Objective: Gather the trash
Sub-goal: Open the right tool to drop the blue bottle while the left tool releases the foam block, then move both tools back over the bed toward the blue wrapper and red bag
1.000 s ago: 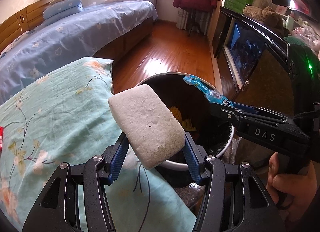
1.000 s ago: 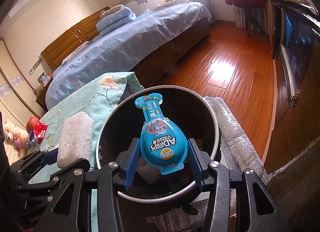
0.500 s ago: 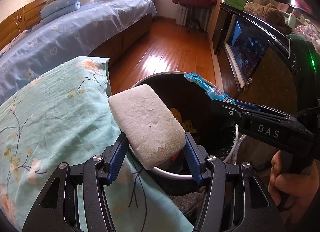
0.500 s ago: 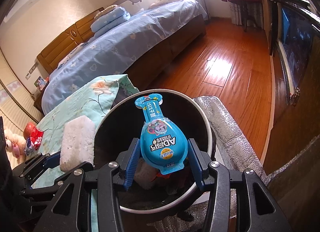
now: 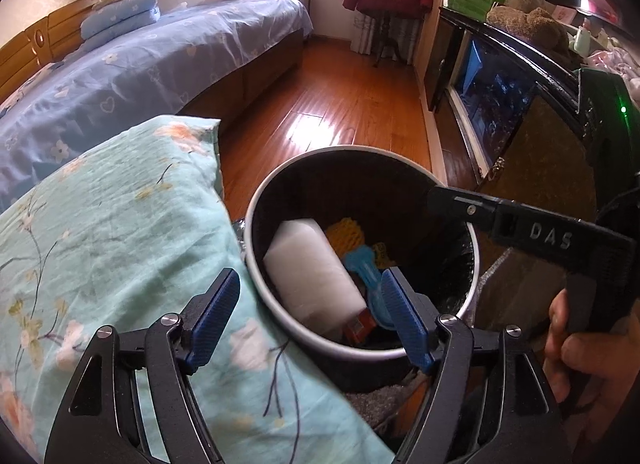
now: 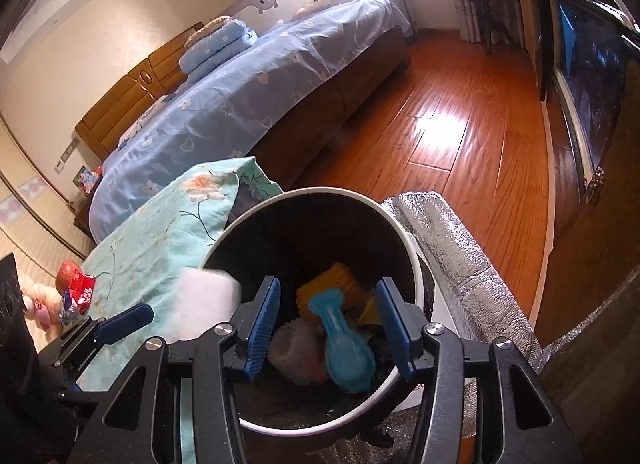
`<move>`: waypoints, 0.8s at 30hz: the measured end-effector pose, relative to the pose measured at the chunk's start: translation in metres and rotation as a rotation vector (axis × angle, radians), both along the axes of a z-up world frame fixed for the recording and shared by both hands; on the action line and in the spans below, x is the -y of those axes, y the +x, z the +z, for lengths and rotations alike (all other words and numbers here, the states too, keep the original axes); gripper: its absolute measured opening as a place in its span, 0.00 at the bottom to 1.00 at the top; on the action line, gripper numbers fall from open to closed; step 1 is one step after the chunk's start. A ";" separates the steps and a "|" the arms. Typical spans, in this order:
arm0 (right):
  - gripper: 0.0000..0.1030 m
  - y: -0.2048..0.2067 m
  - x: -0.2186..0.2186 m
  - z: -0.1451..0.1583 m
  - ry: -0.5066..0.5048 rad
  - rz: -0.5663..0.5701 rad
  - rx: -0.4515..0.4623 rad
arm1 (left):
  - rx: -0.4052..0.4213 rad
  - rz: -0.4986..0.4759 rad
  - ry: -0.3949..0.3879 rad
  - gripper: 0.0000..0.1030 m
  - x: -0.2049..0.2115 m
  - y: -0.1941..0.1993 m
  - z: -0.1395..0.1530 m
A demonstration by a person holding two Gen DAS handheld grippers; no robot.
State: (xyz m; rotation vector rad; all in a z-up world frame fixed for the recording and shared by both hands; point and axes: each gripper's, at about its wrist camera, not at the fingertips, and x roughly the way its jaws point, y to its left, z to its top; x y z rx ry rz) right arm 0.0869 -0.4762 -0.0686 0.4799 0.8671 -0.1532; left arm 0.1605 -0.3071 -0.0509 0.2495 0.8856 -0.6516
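A round bin [image 5: 360,149] with a white rim and black liner stands under both grippers. The white foam block [image 5: 312,272] is dropping into it, tilted and free of my left gripper [image 5: 308,280], whose jaws are opening with nothing pressed between the pads. In the right wrist view the blue snack packet [image 6: 344,348] lies blurred inside the bin [image 6: 320,190] on other trash. It is below my right gripper [image 6: 328,286], whose jaws are opening and touch nothing. The foam block [image 6: 204,304] shows there as a white blur at the bin's left edge.
A teal floral quilt [image 5: 100,244] lies against the bin's left side, and a blue bed [image 5: 140,76] stands beyond it. On the quilt's far end lies a red wrapper [image 6: 78,288]. A silver padded mat [image 6: 452,248] lies right of the bin, near a dark cabinet [image 5: 500,96]. A hand [image 5: 588,344] holds the right gripper.
Both grippers opened. The foam block left the left gripper and the blue packet left the right one; both have dropped into the bin.
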 end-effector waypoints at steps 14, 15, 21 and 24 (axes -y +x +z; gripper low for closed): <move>0.82 -0.011 -0.065 0.011 -0.008 0.110 0.045 | -0.023 0.189 -0.074 0.73 -0.108 -0.020 -0.003; 0.82 -0.010 -0.073 0.011 -0.011 0.124 0.046 | -0.027 0.210 -0.080 0.73 -0.119 -0.021 -0.003; 0.89 -0.007 -0.109 0.014 0.005 0.188 0.062 | -0.026 0.318 -0.101 0.73 -0.175 -0.030 -0.005; 0.91 -0.005 -0.132 0.017 0.005 0.227 0.075 | -0.021 0.368 -0.105 0.74 -0.200 -0.034 -0.005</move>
